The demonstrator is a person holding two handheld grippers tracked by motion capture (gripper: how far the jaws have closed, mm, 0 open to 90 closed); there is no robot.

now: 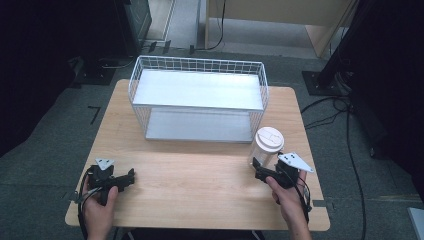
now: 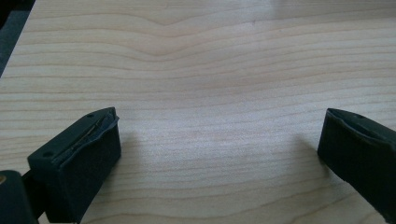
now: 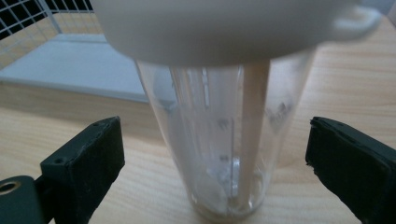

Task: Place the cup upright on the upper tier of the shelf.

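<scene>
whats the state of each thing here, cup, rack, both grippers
clear cup: upright on the table, white lid on, empty
wire rack: upright, both shelves bare
right gripper: open, jaws either side of the cup, not touching it
left gripper: open over bare table

A white wire basket (image 1: 198,97) with two grey shelves stands at the far middle of the wooden table (image 1: 200,185). Near its right end stands a clear cup (image 1: 266,145) with a white lid, the right tongs (image 1: 261,168) just beside it. The left tongs (image 1: 131,176) rest near the table's left edge, well apart.
</scene>
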